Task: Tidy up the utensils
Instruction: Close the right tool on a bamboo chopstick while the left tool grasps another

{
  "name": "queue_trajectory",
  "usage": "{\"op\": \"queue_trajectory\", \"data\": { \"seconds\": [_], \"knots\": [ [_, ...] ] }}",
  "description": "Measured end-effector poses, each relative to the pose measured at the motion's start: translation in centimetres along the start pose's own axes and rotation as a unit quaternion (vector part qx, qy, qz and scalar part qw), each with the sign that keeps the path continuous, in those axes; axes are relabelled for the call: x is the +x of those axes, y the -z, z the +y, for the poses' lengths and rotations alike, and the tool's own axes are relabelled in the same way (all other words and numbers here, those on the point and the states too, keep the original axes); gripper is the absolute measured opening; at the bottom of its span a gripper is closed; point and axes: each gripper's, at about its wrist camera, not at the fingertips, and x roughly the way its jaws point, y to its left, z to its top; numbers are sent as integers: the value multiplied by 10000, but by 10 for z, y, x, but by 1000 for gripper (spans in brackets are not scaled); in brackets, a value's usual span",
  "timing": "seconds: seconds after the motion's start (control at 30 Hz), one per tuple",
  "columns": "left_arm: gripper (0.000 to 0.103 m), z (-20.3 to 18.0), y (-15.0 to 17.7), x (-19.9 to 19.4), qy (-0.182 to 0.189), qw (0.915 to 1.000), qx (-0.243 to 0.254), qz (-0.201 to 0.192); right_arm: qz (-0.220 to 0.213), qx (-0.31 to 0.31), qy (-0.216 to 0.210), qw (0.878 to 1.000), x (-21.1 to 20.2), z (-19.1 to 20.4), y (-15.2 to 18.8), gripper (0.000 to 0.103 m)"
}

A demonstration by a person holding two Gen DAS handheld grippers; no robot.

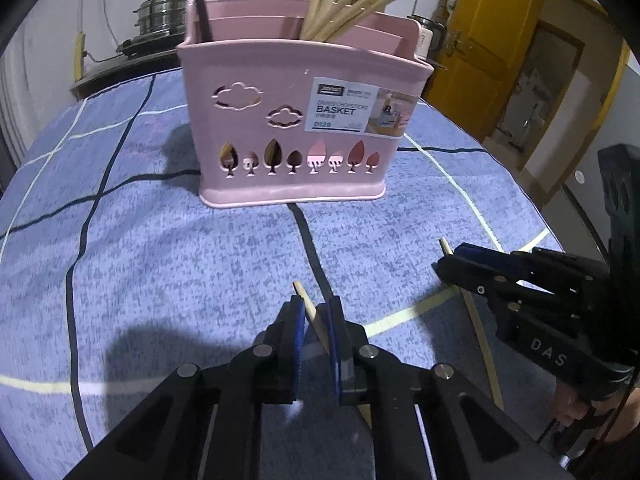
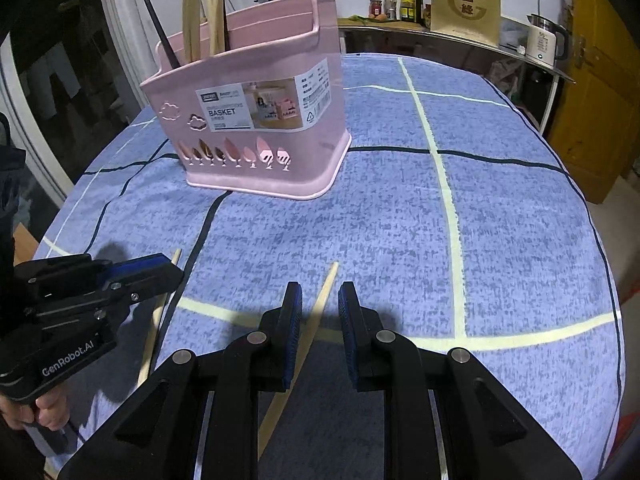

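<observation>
Left gripper (image 1: 314,316): I have it clenched on one chopstick (image 1: 311,312); the pale tip pokes out past the blue pads, the shaft crossing them at a slant

Right gripper (image 2: 320,300): released; jaws straddle the second chopstick (image 2: 316,320) without pressing on it; I judge it ready to close

Long axis: the second chopstick lies flat on the blue tablecloth (image 2: 500,240), running along the way my right fingers point, tip aimed roughly at the basket

Basket (image 1: 288,120): pink, upright, ahead of both grippers and well apart; more chopsticks stand in its rear compartments

Nearer hand: the left, I judge; the basket sits almost straight ahead of it; from the right it lies ahead and to the left
</observation>
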Motion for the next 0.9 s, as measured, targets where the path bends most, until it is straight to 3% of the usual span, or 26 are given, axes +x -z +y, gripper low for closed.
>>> {"op": "queue_trajectory", "data": {
  "seconds": [0.2,0.43,0.53,0.7,0.9],
  "knots": [
    [11,-5,-3,1,-91,9998,186,40,61,-165,166,9997,5,8,-4,20],
    [11,-11,-6,4,-230,9993,295,85,100,-106,211,9997,7,4,-8,6],
    [10,-14,-7,4,-316,9988,340,125,103,-54,139,9998,6,2,-9,5],
    [5,-14,-13,3,-244,9992,240,198,-94,-63,38,9999,-9,3,-15,5],
    [5,-13,-25,-26,-150,9996,219,-104,-409,-65,-77,9991,-34,4,-24,5]
  ]
}}
